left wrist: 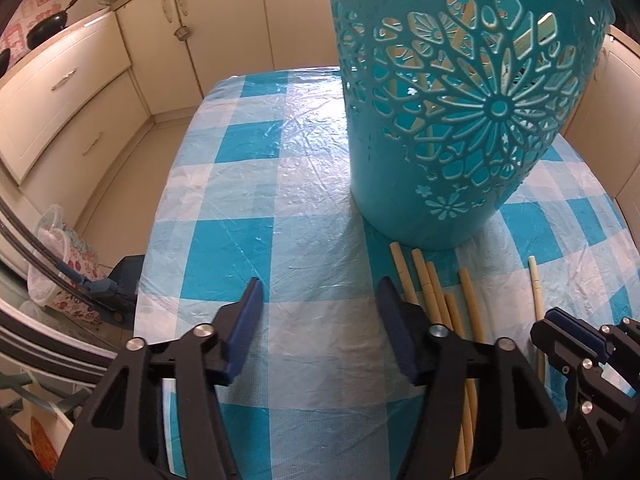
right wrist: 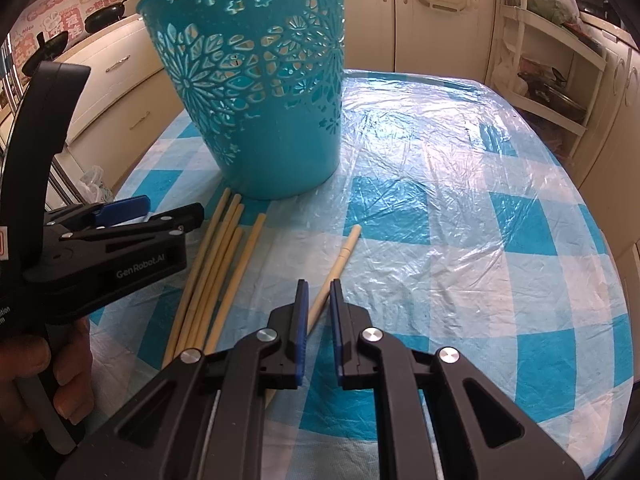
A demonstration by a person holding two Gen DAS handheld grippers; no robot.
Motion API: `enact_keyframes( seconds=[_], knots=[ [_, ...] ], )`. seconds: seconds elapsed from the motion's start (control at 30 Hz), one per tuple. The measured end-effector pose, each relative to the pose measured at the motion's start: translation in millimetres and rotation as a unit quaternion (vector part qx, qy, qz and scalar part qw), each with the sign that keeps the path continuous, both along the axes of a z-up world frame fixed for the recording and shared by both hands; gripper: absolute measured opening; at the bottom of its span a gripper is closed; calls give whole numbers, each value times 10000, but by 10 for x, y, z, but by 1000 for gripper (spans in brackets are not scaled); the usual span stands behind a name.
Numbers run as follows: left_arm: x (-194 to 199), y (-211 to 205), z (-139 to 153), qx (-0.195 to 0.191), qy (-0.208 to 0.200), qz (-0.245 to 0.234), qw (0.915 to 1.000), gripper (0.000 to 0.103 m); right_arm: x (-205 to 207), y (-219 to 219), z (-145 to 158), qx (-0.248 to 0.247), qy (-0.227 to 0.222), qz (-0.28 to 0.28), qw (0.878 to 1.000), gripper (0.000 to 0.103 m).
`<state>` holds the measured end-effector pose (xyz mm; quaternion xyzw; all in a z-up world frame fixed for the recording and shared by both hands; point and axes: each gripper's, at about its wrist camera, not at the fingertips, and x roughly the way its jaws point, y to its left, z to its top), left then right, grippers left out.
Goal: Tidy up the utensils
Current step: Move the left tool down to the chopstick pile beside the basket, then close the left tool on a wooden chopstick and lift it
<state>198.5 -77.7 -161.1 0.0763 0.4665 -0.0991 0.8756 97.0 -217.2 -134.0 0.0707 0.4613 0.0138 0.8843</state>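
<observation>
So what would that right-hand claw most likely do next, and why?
Probably close on the lone chopstick. The right gripper straddles it with jaws slightly apart, not yet pinching. It lies apart from the bundle of chopsticks, and the teal basket stands just beyond. The left gripper is open and empty.

On the table [right wrist: 460, 208], a bundle of chopsticks [right wrist: 216, 272] lies before the basket [right wrist: 256, 92], one chopstick [right wrist: 338, 264] apart to its right.
</observation>
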Motion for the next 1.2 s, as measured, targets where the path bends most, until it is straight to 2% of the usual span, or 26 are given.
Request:
enact_keyframes(
  seconds=[0.13,0.23,0.3,0.43,0.53,0.73,0.83,0.9,0.93,0.97,1.03,1.2],
  knots=[
    [4,-7,4,-102,32,-211,9997,38,1,-39,2,59,-3,-15,10000,12],
    [26,-3,23,-230,173,-251,9993,35,-1,-38,2,78,-4,-20,10000,12],
    [25,5,56,-443,281,-220,9984,36,9,-45,1,91,-5,-23,10000,12],
    [7,-58,97,-533,239,-202,9981,52,15,-50,2,92,-9,-20,10000,12],
    [15,-98,59,-508,284,-202,9981,53,18,-43,2,86,-8,-21,10000,12],
    [-14,-146,-3,-109,210,-143,9996,53,25,-43,-1,71,-16,-23,10000,12],
    [9,-184,2,-81,223,-167,9996,53,40,-44,-4,67,-21,-28,10000,12],
    [28,-214,7,-92,204,-238,9995,46,40,-40,-5,57,-23,-22,10000,12],
    [24,-232,14,-101,196,-310,9993,36,43,-39,-4,42,-25,-17,10000,12],
    [11,-256,24,-113,207,-439,9988,22,33,-23,-3,27,-30,-13,10000,12],
    [-28,-285,35,-143,255,-698,9971,8,40,-22,-2,-1,-34,-3,10000,12],
    [-116,-252,47,-131,402,-1089,9932,6,33,-37,-3,62,-38,-32,10000,12]
  ],
)
